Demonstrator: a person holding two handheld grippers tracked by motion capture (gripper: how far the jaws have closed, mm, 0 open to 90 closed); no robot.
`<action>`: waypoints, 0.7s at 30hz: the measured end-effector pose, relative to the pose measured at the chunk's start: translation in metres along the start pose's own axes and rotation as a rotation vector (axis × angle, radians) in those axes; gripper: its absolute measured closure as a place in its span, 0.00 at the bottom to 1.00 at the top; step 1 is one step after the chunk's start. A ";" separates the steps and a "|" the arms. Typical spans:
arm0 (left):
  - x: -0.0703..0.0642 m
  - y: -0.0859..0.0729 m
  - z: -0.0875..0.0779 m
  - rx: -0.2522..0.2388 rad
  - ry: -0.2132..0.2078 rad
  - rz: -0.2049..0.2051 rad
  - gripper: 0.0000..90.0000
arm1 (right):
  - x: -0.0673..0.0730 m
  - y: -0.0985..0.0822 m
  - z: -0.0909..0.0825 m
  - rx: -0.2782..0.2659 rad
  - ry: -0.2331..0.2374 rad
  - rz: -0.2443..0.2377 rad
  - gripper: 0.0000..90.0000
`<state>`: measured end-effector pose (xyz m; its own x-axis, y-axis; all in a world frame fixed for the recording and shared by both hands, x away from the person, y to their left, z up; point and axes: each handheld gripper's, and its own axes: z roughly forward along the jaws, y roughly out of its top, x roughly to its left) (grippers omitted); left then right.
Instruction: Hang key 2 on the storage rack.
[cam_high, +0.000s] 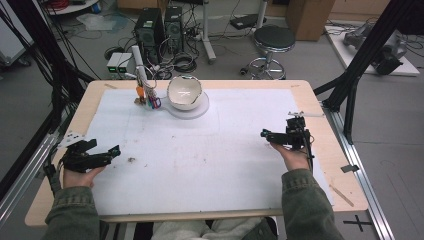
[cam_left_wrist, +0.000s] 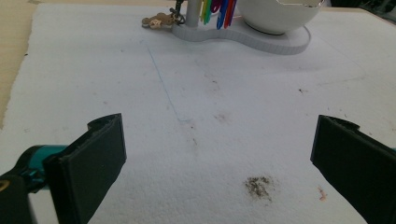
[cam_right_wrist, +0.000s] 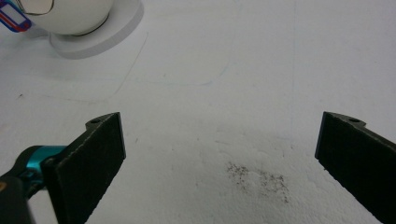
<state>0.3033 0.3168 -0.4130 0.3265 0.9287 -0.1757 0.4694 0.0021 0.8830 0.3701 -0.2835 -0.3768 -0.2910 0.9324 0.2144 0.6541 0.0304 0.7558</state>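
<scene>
A white bowl sits on a white stand at the back of the white mat, beside a small post hung with coloured tags. In the left gripper view the bowl, the stand and the tags lie far ahead. The bowl fills the upper left of the right gripper view. My left gripper rests low at the mat's left edge, open and empty. My right gripper hovers at the right side, open and empty.
The white mat covers most of the wooden table. A small dark smudge lies near the left gripper. A keyring charm lies by the stand. Beyond the table stand computer towers and a stool.
</scene>
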 end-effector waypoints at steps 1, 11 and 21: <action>0.000 0.000 0.000 -0.005 0.008 0.005 0.04 | -0.001 -0.003 0.000 -0.006 -0.003 -0.003 0.01; 0.001 0.000 -0.003 -0.024 0.023 -0.005 0.04 | -0.004 -0.024 -0.002 -0.110 -0.057 -0.053 0.01; 0.001 -0.001 -0.005 -0.045 0.042 -0.015 0.04 | -0.006 -0.041 -0.009 -0.173 -0.077 -0.067 0.01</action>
<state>0.2992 0.3199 -0.4115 0.2849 0.9431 -0.1713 0.4358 0.0318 0.8995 0.3381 -0.2935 -0.4034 -0.2712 0.9554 0.1169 0.5030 0.0371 0.8635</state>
